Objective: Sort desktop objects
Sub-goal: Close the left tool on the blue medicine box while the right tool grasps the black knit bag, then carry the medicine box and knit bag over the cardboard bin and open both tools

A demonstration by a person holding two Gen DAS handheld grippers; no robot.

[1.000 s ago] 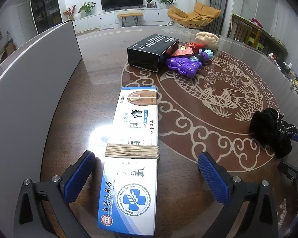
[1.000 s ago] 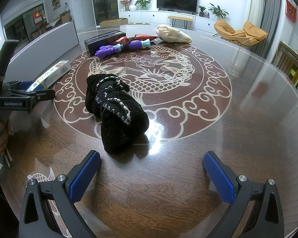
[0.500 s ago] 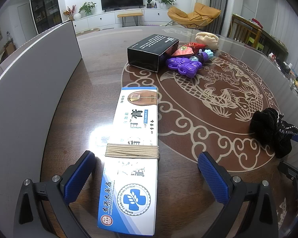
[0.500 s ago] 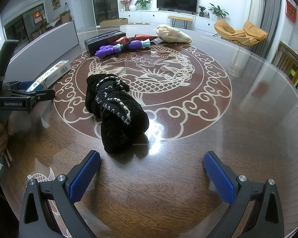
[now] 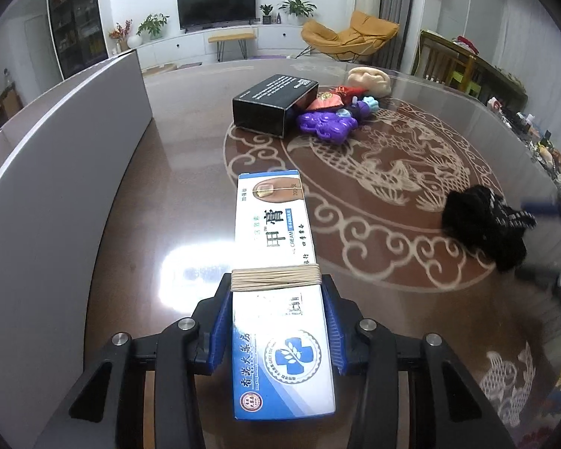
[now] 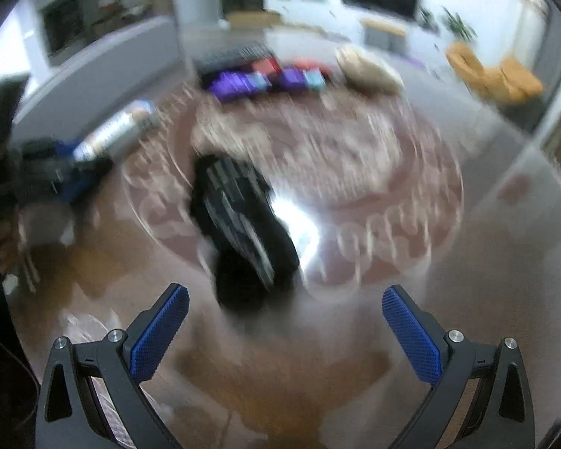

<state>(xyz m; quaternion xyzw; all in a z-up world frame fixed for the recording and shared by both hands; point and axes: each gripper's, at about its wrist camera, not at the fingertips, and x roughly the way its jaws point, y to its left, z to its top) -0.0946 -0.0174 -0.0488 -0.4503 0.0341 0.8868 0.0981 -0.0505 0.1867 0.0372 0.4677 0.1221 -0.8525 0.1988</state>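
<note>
A long white and blue ointment box [image 5: 276,262] with a rubber band round it lies on the brown table. My left gripper [image 5: 276,321] is shut on its near end, the blue pads [image 5: 220,325] pressed on both sides. The box also shows blurred in the right wrist view [image 6: 112,134]. A black knitted item [image 6: 243,220] lies just ahead of my right gripper [image 6: 284,321], which is open and empty. It also shows at the right in the left wrist view [image 5: 486,224].
A black box [image 5: 273,103], a purple toy [image 5: 325,125], a red pouch [image 5: 325,103] and a beige plush [image 5: 368,80] are grouped at the far side. A grey panel [image 5: 56,172] stands along the left edge. The right wrist view is motion-blurred.
My left gripper has closed on the ointment box. My right gripper has started moving, its view now blurred, with the black knitted item nearer its fingers.
</note>
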